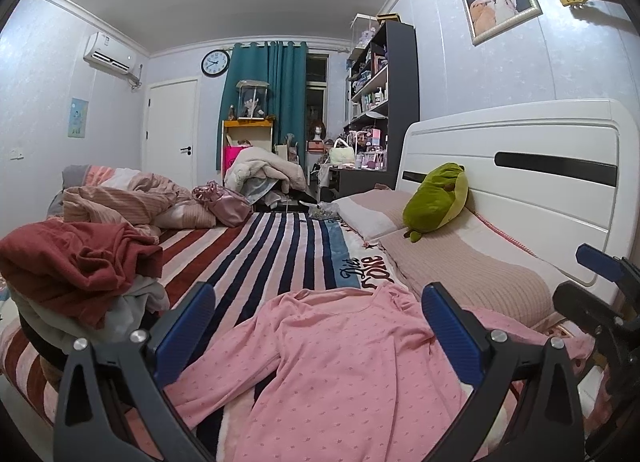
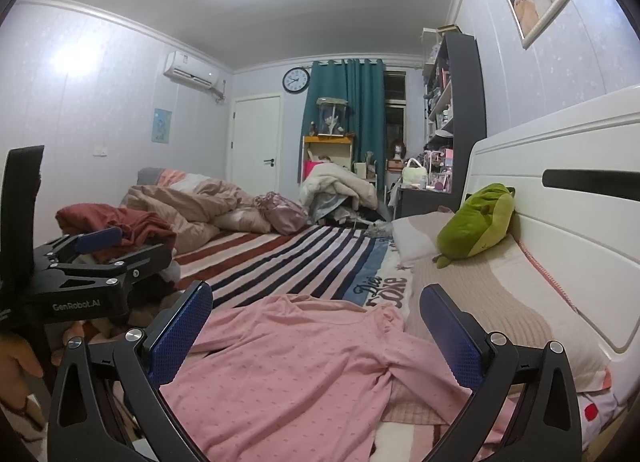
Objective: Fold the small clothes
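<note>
A pink long-sleeved top point(image 1: 344, 374) lies spread on the striped bedspread point(image 1: 256, 254), neckline away from me, one sleeve bent out to the left. It also shows in the right wrist view point(image 2: 296, 366). My left gripper point(image 1: 318, 326) is open and empty, hovering just above the top. My right gripper point(image 2: 316, 322) is open and empty above the same top. The left gripper shows at the left edge of the right wrist view point(image 2: 92, 246); the right gripper shows at the right edge of the left wrist view point(image 1: 600, 286).
A heap of red and white clothes point(image 1: 76, 262) lies on the left of the bed. A rumpled pink duvet point(image 1: 132, 202) lies behind it. Pillows point(image 1: 460, 266), a green plush toy point(image 1: 436, 198) and the white headboard point(image 1: 520, 182) line the right.
</note>
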Motion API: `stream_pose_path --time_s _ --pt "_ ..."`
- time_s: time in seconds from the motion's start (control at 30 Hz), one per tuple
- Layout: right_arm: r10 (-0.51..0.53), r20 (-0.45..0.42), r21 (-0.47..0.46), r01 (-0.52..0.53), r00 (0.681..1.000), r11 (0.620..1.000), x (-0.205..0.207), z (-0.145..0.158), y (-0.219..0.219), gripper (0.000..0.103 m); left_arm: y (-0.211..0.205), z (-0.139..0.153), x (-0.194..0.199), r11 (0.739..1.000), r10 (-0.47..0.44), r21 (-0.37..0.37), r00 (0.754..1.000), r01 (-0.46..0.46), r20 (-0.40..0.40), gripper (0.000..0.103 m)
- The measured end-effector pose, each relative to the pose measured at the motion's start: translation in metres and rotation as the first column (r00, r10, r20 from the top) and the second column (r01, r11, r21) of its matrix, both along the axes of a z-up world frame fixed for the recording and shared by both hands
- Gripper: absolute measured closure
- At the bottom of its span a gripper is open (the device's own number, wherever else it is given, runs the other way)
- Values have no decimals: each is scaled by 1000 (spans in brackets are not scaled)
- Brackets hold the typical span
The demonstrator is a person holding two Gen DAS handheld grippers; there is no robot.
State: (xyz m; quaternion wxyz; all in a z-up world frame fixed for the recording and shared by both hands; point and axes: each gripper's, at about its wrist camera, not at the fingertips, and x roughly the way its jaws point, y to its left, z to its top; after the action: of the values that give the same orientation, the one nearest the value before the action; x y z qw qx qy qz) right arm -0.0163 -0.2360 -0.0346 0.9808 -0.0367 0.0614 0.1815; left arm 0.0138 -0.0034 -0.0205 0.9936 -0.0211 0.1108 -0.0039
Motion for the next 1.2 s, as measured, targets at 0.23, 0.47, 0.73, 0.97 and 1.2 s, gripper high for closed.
stream_pose_path --time_s 0.23,0.47,0.73,0.97,1.2 --pt "11 10 -5 -11 1000 1000 -7 -3 1 0 9 -5 -2 1000 -24 15 1000 24 -5 1" --pt "14 8 -23 -13 1000 1000 -3 -13 6 0 49 -29 -8 999 -37 35 999 38 -20 1" --pt "48 -186 0 -48 981 999 29 -60 17 0 157 -128 -15 990 10 -129 961 -48 -275 2" --pt "68 -309 38 -59 949 998 53 -95 37 0 221 -190 -14 960 99 -201 909 -194 -404 20" --pt "159 -393 85 -136 906 987 69 -120 60 0 236 -216 3 957 120 -186 885 -225 -449 31"
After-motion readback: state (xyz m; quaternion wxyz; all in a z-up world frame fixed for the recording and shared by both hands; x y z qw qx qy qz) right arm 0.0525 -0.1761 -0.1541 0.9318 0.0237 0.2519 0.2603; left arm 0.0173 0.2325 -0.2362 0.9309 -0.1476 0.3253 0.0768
